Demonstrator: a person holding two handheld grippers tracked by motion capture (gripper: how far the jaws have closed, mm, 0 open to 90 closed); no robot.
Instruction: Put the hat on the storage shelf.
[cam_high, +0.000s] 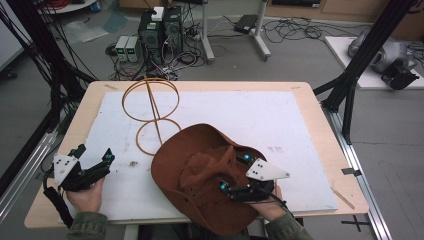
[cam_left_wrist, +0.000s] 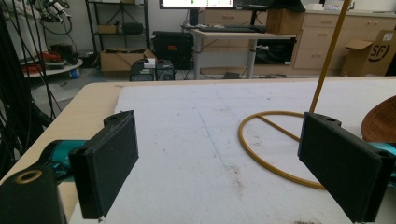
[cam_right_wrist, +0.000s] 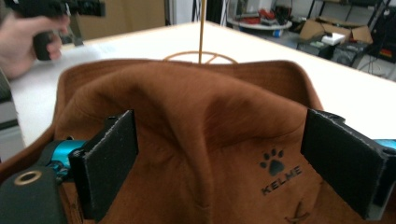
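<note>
Between the right tongs, brown hat.

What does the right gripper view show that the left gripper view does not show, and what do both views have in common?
Right gripper view alone: the crown of the brown hat between its open jaws, a paw print logo on the fabric, and the left gripper held in the person's hand.

Left gripper view alone: the bare white mat between its open jaws, plus a monitor on a desk behind.

Both: the yellow wire stand, with its ring base and upright rod.
</note>
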